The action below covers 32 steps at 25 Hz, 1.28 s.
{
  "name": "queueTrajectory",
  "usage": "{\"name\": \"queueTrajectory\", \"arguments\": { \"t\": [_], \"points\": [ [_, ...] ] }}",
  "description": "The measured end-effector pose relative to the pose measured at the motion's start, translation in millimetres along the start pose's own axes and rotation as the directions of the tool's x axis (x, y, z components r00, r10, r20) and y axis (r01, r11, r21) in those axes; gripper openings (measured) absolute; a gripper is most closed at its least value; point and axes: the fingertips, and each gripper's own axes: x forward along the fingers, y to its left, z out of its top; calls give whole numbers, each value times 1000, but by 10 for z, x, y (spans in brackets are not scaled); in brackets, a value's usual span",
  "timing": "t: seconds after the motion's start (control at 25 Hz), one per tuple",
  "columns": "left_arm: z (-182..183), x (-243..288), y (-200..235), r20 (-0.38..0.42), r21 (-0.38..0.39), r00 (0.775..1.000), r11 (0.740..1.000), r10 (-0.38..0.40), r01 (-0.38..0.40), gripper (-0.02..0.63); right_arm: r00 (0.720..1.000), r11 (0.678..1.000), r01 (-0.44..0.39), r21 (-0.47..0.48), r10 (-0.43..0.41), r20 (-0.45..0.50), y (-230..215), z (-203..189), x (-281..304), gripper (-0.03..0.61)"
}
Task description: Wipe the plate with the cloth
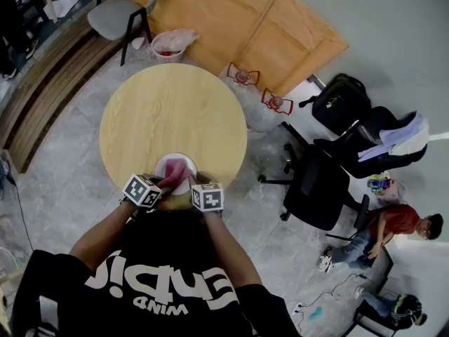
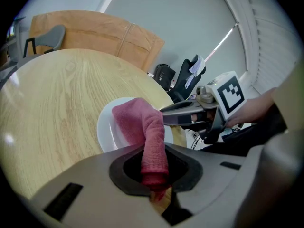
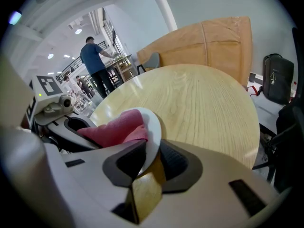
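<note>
Plate sat at person-side edge of worktop, rim clamped in right tool; looked stiff, slick, breakable (rim grip suits). Left tool pinched soft, limp cloth, draped on plate.

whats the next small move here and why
Probably sweep the left tongs sideways, dragging the cloth across the plate: the cloth is clamped and already lies on the plate, while the right tongs pinch its rim to steady it.

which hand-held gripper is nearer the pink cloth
Left: the left hand-held gripper is clamped on the cloth; the right hand-held gripper grips the plate beside it.
</note>
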Motion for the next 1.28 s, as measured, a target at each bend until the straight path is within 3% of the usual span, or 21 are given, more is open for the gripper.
{"name": "queueTrajectory", "arguments": {
  "t": [0.68, 1.28],
  "points": [
    [97, -214, 209, 6, 89, 996, 992, 94, -94, 51, 1000, 1000, -7, -3, 7, 6, 3, 6, -3, 110],
    [136, -355, 388, 56, 58, 984, 984, 166, -170, 51, 1000, 1000, -3, 1, 3, 18, -7, 6, -10, 110]
  ]
}}
